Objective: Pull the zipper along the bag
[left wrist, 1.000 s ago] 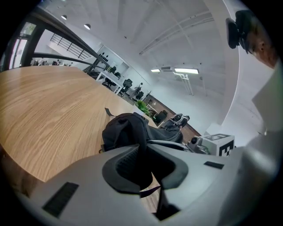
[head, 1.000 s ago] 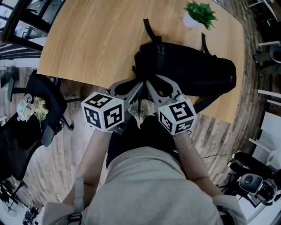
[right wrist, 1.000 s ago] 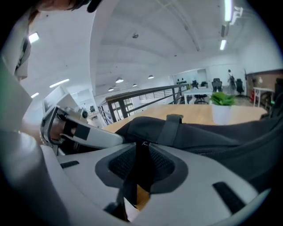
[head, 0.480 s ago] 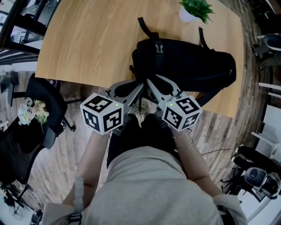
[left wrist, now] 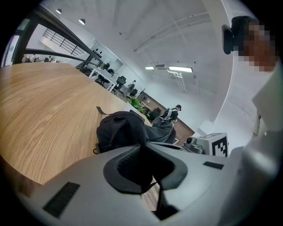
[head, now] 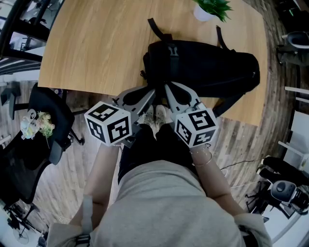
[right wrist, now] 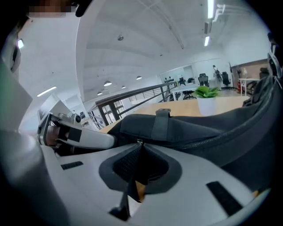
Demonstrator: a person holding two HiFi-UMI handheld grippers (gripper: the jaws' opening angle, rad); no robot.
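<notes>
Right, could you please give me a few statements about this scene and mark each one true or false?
1. The black backpack lies on the wooden table. True.
2. The potted plant stands on the floor. False: it stands on the table, at its far edge beyond the backpack.
3. The right gripper has its jaws wide apart. False: they have just closed and now pinch the small metal zipper pull at their tips.
4. A black office chair stands on the floor by the table's left side, as the head view shows it. True.
</notes>
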